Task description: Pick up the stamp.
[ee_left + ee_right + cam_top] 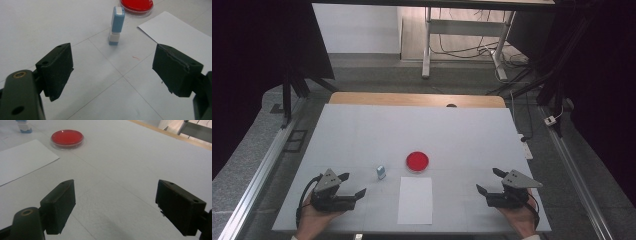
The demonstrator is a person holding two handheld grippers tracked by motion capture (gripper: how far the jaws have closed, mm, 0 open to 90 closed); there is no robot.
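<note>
Left gripper point(346, 186) jaws apart, empty; blue-white stamp point(381, 172), probably a self-inking type, stands upright at frame centre-left, up-right of it; right gripper point(488, 184) also apart, farther off.

White-topped table point(362, 130) with wooden far edge; grey floor point(377, 75) beyond; metal-legged desk point(427, 45) over tangled cables point(462, 50).

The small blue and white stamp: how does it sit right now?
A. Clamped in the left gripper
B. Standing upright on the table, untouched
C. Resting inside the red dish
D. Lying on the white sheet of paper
B: the stamp stands upright on the table, beyond the open left gripper, beside the paper and near the red dish.
</note>
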